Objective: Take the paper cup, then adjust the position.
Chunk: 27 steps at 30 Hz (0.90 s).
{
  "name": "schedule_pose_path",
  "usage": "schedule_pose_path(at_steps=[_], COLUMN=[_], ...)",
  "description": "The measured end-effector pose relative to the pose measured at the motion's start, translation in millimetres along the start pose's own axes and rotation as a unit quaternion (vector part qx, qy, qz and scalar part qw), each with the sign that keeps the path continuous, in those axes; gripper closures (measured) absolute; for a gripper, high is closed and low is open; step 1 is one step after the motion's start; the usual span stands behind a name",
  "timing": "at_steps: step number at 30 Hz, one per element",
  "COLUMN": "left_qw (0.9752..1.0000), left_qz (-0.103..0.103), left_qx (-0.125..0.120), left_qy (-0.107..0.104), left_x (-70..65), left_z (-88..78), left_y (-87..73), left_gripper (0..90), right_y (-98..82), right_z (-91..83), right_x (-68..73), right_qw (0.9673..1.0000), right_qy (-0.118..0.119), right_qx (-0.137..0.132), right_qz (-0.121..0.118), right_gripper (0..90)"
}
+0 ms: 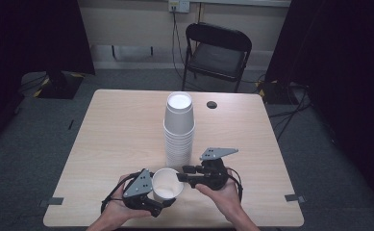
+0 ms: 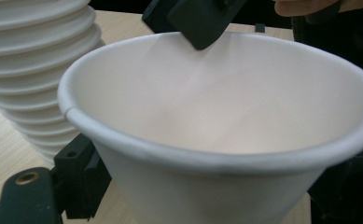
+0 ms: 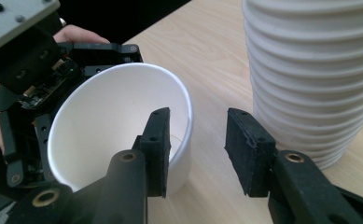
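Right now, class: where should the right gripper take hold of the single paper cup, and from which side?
Probably the cup rim wall nearest the right gripper, coming from the stack side. The tilted mouth faces it; one jaw is already inside, the wall between the open jaws.

In the left gripper view the paper cup (image 2: 216,130) hides most of the left gripper (image 2: 202,196), so whether its pads press the wall is probably beyond telling. The stack of cups (image 3: 314,79) runs off the top edge of the right gripper view. The small dark spot (image 1: 211,104) near the table's far edge is too small to identify.
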<state>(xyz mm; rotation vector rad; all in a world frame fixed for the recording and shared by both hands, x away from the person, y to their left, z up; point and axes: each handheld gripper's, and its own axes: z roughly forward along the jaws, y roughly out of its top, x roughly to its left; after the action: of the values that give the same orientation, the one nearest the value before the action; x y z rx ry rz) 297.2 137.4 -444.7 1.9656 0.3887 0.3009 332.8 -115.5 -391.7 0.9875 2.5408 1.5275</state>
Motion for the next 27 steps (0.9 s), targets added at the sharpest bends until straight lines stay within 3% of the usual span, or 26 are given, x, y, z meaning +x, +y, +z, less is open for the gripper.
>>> schedule_pose_path(at_steps=[5, 8, 12, 14, 24, 27], left_qw=[0.9993, 0.9983, 0.9971, 0.9961, 0.9917, 0.9903], left_qz=[-0.031, -0.041, -0.055, -0.06, -0.075, -0.082], left_qx=[-0.017, -0.028, -0.04, -0.04, -0.064, -0.058], left_qy=[0.015, 0.03, 0.034, 0.052, 0.083, 0.095], left_x=[8.8, 15.0, 20.8, 23.3, 36.0, 41.4], left_z=[-7.4, -13.0, -19.4, -24.2, -40.0, -43.0], left_y=[-0.7, 0.7, 0.7, 1.6, 6.4, 6.5], left_gripper=[14.6, 14.6, 14.7, 14.7, 14.7, 14.8], right_y=[1.5, 0.7, -2.1, -3.8, -10.5, -11.2], right_z=[-9.1, -16.2, -25.2, -28.5, -41.8, -46.7], right_x=[-5.6, -10.5, -16.2, -19.3, -30.1, -34.1], right_qw=[0.9999, 0.9997, 0.9994, 0.9992, 0.9984, 0.9978], right_qy=[-0.004, -0.01, -0.02, -0.025, -0.046, -0.053], right_qx=[-0.013, -0.021, -0.028, -0.031, -0.032, -0.04], right_qz=[-0.003, 0.0, 0.003, 0.002, 0.008, 0.008], right_gripper=[60.2, 59.9, 59.6, 58.9, 57.9, 56.6])
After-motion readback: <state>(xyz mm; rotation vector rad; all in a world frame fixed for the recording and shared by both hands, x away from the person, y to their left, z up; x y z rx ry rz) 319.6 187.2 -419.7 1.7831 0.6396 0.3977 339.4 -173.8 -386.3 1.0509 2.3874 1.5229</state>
